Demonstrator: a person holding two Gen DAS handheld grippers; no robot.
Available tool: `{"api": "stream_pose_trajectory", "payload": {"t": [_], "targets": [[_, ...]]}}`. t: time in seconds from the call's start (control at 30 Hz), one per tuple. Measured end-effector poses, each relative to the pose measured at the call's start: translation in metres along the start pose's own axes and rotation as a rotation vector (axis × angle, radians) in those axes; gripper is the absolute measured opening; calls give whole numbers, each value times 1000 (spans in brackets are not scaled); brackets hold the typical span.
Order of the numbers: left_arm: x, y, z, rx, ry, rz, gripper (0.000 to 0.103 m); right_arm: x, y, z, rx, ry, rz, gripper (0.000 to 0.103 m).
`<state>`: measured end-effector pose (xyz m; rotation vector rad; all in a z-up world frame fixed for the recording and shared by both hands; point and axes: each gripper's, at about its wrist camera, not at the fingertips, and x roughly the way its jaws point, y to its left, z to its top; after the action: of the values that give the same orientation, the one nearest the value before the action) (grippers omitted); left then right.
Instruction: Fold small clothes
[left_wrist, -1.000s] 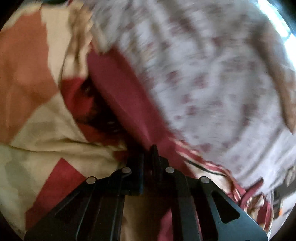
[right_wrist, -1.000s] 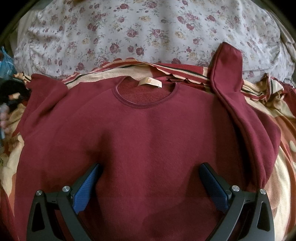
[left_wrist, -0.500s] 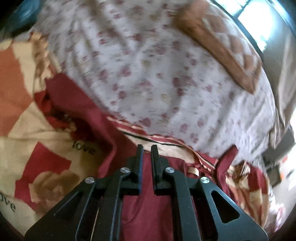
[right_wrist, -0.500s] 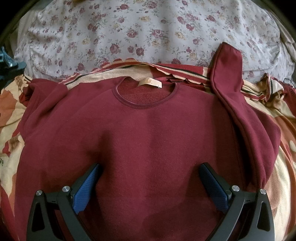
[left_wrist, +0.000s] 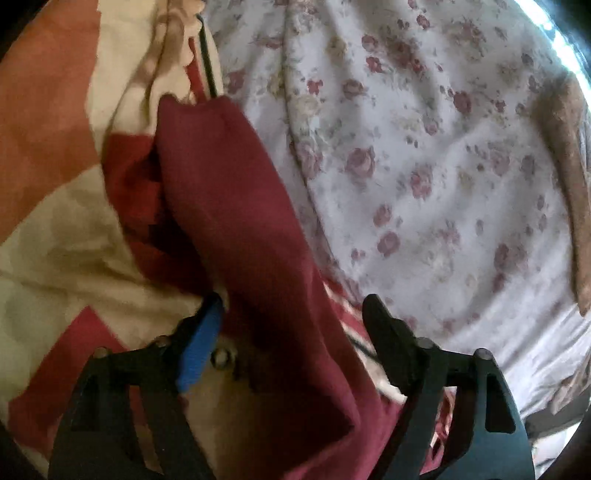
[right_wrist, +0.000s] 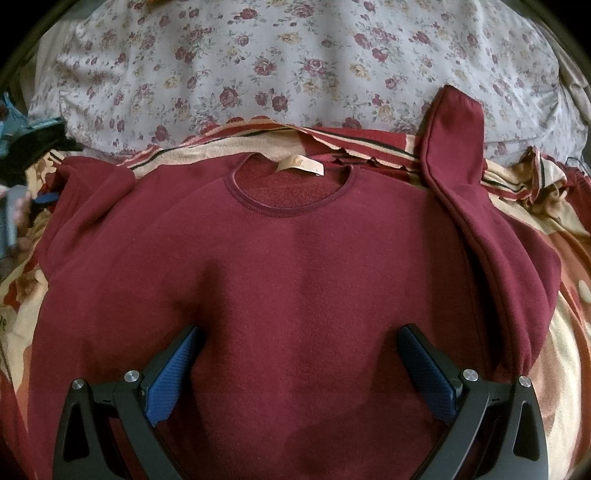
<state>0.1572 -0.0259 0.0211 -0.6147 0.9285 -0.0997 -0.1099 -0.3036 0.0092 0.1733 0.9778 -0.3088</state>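
Observation:
A maroon sweatshirt (right_wrist: 295, 266) lies flat on the bed, neck and tan label (right_wrist: 301, 164) at the far side. Its right sleeve (right_wrist: 458, 147) is bent upward onto the floral sheet. My right gripper (right_wrist: 299, 339) is open and empty, hovering over the lower chest. In the left wrist view the left sleeve (left_wrist: 236, 206) runs away from me between the fingers of my left gripper (left_wrist: 291, 306), which is open around it. The left gripper also shows at the left edge of the right wrist view (right_wrist: 26, 162).
A floral white sheet (right_wrist: 295, 66) covers the far side of the bed. A cream, orange and red patterned blanket (left_wrist: 66, 229) lies under the sweatshirt. A brown cushion (left_wrist: 565, 166) sits at the far right in the left wrist view.
My left gripper has opened from shut and swung back over the left sleeve, which now lies between its fingers. The right gripper and the sweatshirt body have not moved.

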Motion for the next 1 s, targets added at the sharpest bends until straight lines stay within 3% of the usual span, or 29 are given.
{"api": "stream_pose_trajectory", "payload": {"t": [0.03,0.07,0.1,0.23,0.3,0.33,0.43,0.47,0.57,0.63,0.7,0.73,0.83,0.93,1.0], "targets": [[1,-5,0,41,2,-4,30,0,0,0,0,0,0,103],[0,-14,-2,99,23,8,4,0,0,0,-1,-1,-1,103],[-6,-22,-6,138,24,-7,4,1,0,0,-1,-1,0,103],[-55,-71,-41,352,15,-182,4,1,1,0,1,-2,0,103],[-88,-108,-80,518,50,-312,4,2,2,0,1,-2,-1,103],[-95,-117,-94,563,68,-342,4,2,1,-1,1,-2,0,103],[-102,-140,-152,686,229,-417,5,2,0,0,9,-2,15,103],[-95,-140,-176,727,324,-399,9,1,-2,0,14,1,32,103],[-86,-127,-205,759,428,-306,13,-11,-14,5,-10,75,133,103],[-98,-112,-209,754,402,-276,23,-27,-30,3,18,70,177,103],[-116,-92,-198,697,340,-238,62,-40,-49,1,79,42,191,103],[-126,-82,-192,651,295,-222,68,-44,-57,2,108,28,209,103],[-132,-59,-173,573,178,-80,72,-56,-59,17,121,-10,236,102],[-122,-49,-168,582,88,63,72,-64,-21,45,-18,-48,273,96],[-109,-38,-164,593,74,114,72,-63,18,64,-126,-58,308,94]]}}
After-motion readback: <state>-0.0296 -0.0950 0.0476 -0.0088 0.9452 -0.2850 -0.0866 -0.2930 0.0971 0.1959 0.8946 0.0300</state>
